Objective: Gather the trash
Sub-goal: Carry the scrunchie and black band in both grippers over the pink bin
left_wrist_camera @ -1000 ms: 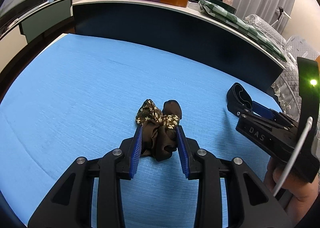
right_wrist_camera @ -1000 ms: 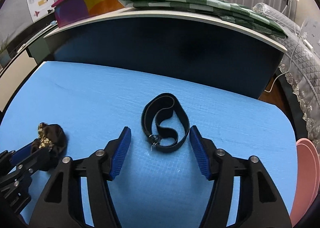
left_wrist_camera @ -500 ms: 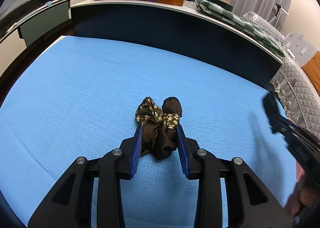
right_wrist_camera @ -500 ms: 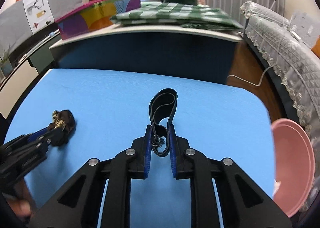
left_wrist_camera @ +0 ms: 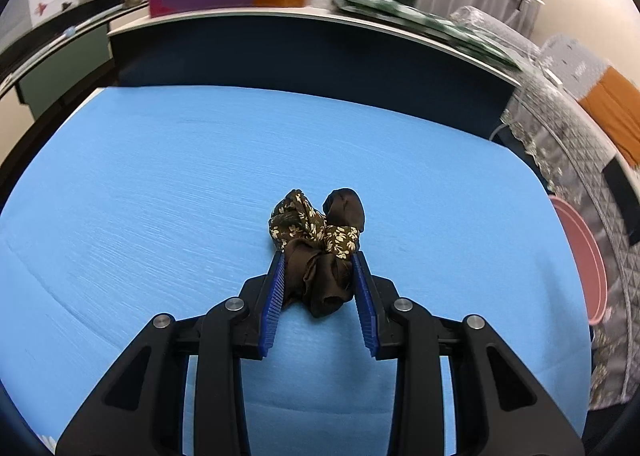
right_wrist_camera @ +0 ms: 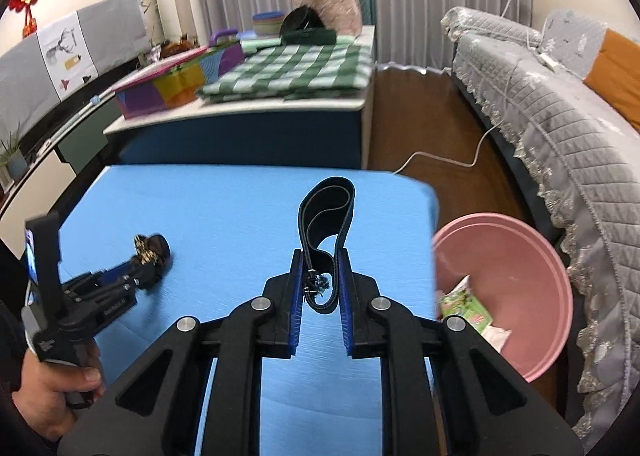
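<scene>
Left wrist view: the left gripper (left_wrist_camera: 319, 260) has its fingers closed on a brown floral scrunchie (left_wrist_camera: 318, 244) over the blue table (left_wrist_camera: 160, 183). The right gripper (right_wrist_camera: 319, 260) pinches a black elastic band (right_wrist_camera: 326, 215) between narrow fingers, lifted beside the pink basin (right_wrist_camera: 528, 272)

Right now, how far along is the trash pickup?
Done: wrappers already lie in the pink basin. In hand: the right gripper pinches the black strap, the left gripper clamps the brown scrunchie. Left: dropping both into the basin.
</scene>
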A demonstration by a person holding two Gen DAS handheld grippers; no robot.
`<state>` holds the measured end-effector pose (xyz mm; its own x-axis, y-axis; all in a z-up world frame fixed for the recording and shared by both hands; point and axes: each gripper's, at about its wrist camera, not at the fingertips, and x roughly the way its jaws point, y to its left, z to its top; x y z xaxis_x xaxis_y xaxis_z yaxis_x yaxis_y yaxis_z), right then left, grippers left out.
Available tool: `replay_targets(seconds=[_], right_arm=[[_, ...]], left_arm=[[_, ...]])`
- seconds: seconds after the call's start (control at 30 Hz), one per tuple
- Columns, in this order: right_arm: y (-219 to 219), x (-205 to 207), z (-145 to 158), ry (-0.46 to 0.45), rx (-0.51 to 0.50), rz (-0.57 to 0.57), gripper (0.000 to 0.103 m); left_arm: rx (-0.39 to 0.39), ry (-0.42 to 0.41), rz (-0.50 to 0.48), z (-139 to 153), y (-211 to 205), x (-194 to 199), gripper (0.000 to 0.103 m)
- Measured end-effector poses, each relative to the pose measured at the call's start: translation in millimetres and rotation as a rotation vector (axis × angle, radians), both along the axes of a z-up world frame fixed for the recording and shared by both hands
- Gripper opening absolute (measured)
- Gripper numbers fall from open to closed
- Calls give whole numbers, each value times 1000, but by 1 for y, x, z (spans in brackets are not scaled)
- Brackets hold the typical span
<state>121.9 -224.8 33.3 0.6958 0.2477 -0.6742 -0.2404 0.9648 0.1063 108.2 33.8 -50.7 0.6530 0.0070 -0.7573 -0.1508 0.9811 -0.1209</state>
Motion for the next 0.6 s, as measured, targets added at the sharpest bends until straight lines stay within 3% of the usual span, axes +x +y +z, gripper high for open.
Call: replay_targets(seconds=[0.6], right_arm=[[-59,-24,8,-100,47,-105,16]], left_arm=[[81,-62,-142,18,-51,-22,33]])
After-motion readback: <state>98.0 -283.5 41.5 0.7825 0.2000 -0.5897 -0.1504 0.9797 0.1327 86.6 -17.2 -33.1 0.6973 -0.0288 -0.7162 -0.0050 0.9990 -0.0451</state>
